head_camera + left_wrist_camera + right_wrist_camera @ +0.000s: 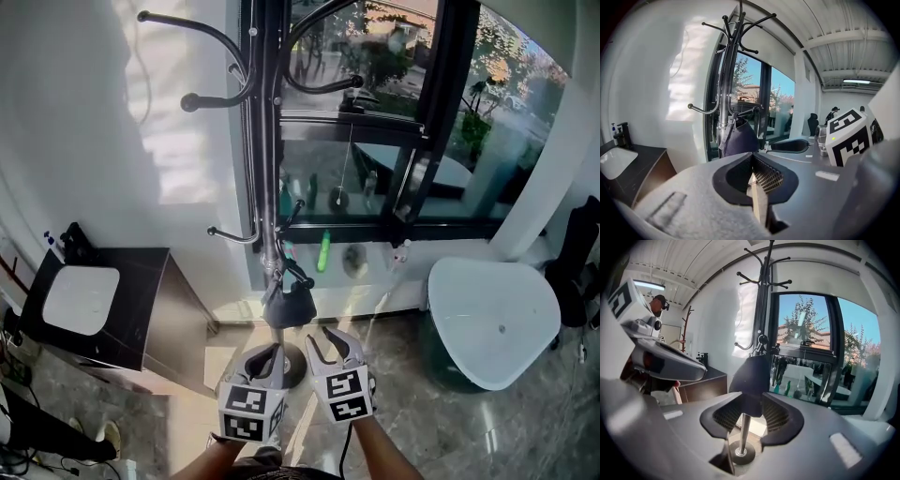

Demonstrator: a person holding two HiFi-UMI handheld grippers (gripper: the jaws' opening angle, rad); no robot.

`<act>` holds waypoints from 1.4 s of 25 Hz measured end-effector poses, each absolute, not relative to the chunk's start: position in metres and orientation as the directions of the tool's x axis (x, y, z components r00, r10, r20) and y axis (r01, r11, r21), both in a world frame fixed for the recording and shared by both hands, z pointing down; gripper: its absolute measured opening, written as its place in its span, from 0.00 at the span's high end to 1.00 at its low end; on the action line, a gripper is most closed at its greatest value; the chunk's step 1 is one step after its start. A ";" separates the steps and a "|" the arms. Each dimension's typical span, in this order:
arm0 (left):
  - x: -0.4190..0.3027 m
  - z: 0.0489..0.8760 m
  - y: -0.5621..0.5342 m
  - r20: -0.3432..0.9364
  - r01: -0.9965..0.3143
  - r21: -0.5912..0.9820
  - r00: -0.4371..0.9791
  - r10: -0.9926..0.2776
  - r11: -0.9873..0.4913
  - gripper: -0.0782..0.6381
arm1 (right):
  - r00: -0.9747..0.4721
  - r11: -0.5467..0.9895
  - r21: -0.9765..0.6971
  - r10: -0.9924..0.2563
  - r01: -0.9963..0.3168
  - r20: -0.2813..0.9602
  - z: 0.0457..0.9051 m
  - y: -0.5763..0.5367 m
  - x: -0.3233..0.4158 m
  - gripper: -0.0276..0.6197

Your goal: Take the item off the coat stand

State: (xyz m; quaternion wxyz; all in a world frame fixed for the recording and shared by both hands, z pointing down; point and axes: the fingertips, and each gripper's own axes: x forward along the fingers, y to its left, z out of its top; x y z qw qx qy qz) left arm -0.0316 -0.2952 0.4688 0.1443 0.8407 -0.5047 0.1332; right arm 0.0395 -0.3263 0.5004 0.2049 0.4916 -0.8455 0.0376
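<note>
A black coat stand [267, 141] rises in front of the window. A dark blue bag [289, 305] hangs by its strap from a low hook on it. In the left gripper view the bag [740, 138] is ahead of my left gripper [752, 176], whose jaws are closed together on nothing. My left gripper [267, 356] sits just below and left of the bag. To its right, my right gripper [330, 339] is open, close under the bag. In the right gripper view the bag's bottom [752, 376] hangs just beyond my right gripper [746, 416]. The pole and round base [743, 453] show through the gap.
A dark cabinet [141, 319] with a white basin [82, 298] stands at the left. At the right is a white rounded table [492, 319], with a dark chair [577, 253] beyond it. Several bottles [323, 251] line the window sill behind the stand.
</note>
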 end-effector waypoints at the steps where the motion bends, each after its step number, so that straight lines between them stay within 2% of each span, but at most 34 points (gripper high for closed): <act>1: -0.033 0.470 -0.300 0.371 -0.887 0.107 0.455 -0.809 -0.450 0.88 | -0.434 0.522 0.144 -0.809 -0.841 0.397 0.506 -0.331 0.039 0.78; 8: -0.042 0.478 -0.326 0.381 -0.885 0.092 0.454 -0.805 -0.456 0.88 | -0.433 0.554 0.192 -0.787 -0.810 0.440 0.525 -0.362 0.035 0.66; 15: -0.055 0.479 -0.348 0.383 -0.888 0.087 0.449 -0.808 -0.452 0.88 | -0.455 0.604 0.267 -0.766 -0.751 0.453 0.535 -0.384 0.023 0.64; 16: -0.056 0.480 -0.350 0.383 -0.888 0.090 0.450 -0.807 -0.452 0.88 | -0.453 0.605 0.284 -0.769 -0.744 0.451 0.535 -0.386 0.021 0.65; 20: -0.059 0.482 -0.356 0.386 -0.886 0.100 0.454 -0.803 -0.453 0.88 | -0.428 0.582 0.332 -0.794 -0.743 0.432 0.533 -0.391 0.019 0.83; 22: -0.060 0.482 -0.357 0.386 -0.886 0.097 0.454 -0.803 -0.454 0.88 | -0.429 0.576 0.333 -0.799 -0.746 0.421 0.531 -0.390 0.018 0.87; 35: -0.068 0.476 -0.346 0.370 -0.899 0.104 0.431 -0.823 -0.424 0.88 | -0.340 0.440 0.359 -0.888 -0.823 0.309 0.502 -0.377 0.034 0.91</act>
